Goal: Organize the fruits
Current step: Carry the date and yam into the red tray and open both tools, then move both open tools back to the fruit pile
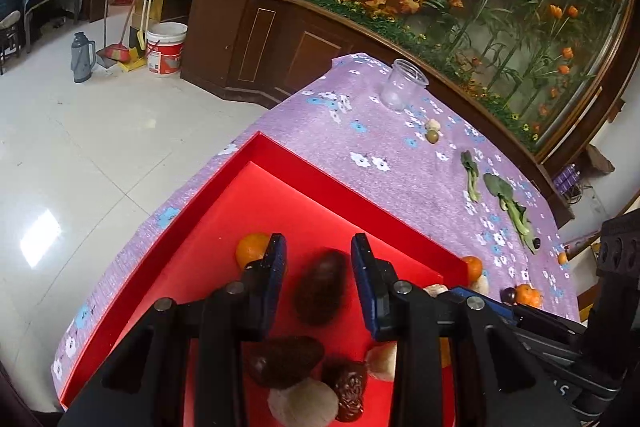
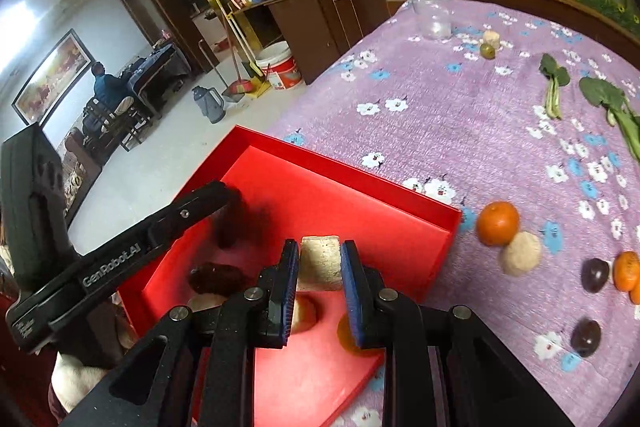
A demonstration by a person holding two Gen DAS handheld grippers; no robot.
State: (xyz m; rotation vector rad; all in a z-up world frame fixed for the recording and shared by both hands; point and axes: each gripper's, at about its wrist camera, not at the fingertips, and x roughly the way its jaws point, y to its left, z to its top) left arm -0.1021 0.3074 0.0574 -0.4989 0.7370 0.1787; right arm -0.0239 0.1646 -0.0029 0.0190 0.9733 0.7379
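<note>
Right gripper (image 2: 319, 269) is clamped on a pale chunk (image 2: 319, 262) hanging over the red box (image 2: 360, 169), lower centre of frame, while the left gripper (image 1: 319, 269) grips a dark fruit (image 1: 320, 287), long axis upright, above the same box.

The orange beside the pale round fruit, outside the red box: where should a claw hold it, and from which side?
Grip the orange across its middle, coming from above. It is round and sits on the cloth, touching the pale round fruit at its lower right, so place the fingers on the two free sides, probably away from that contact.
</note>
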